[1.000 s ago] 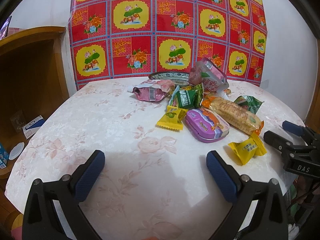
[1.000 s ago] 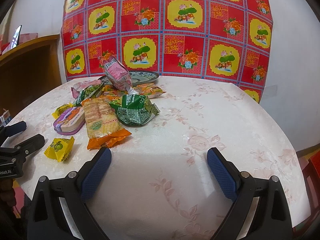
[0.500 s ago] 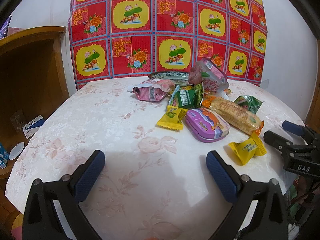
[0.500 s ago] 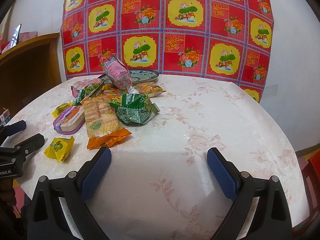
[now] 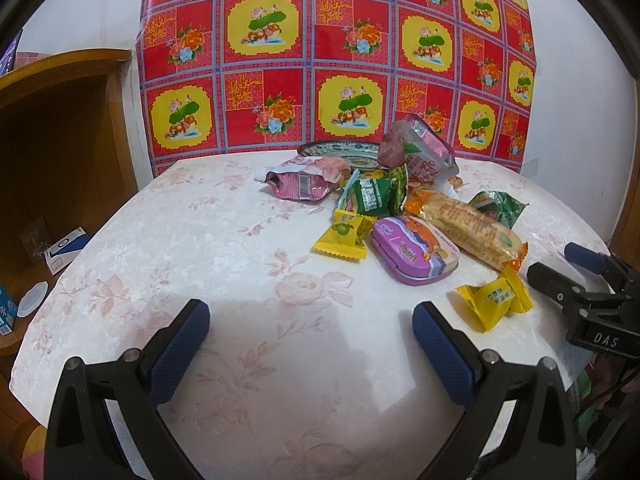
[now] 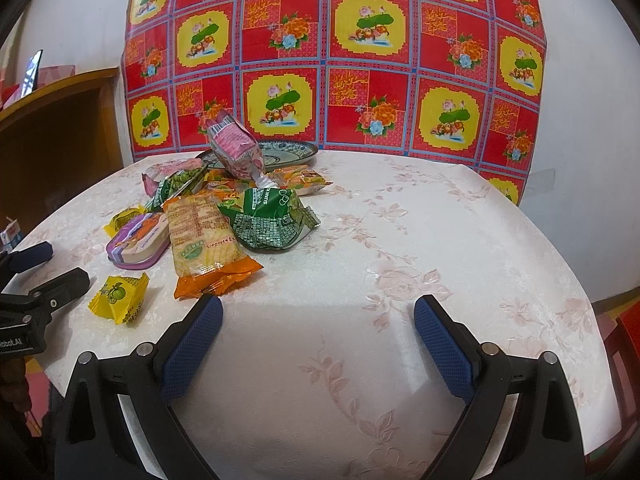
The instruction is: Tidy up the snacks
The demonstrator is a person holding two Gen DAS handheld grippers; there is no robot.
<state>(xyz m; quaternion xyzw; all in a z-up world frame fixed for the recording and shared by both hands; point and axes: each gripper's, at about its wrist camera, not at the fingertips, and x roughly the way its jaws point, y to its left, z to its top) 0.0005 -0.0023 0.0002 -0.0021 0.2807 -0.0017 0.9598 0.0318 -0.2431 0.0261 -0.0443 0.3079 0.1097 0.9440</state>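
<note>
Left wrist view shows the left gripper [image 5: 310, 320] at the bottom of the frame, jaws spread wide with nothing between them, hovering over the bare near part of the table [image 5: 200, 240]. Just beyond its right finger, at right of centre, lies a yellow candy [image 5: 496, 300], and the right gripper [image 6: 318, 318], likewise released and empty, pokes in at the right edge. Further up, in the middle of the frame, the snacks sit in a loose heap: a second yellow candy [image 5: 342, 234], a purple tin [image 5: 414, 250], a long orange cracker pack [image 5: 466, 230], a green bag [image 5: 376, 198] and a pink pouch [image 5: 302, 184]. Behind them, near the top of the pile, a patterned plate [image 5: 340, 150] stands against the red and yellow cloth. Sorting seems not yet begun; the next move likely calls for reaching to the nearest candy and closing on its crinkly wrapper.
</note>
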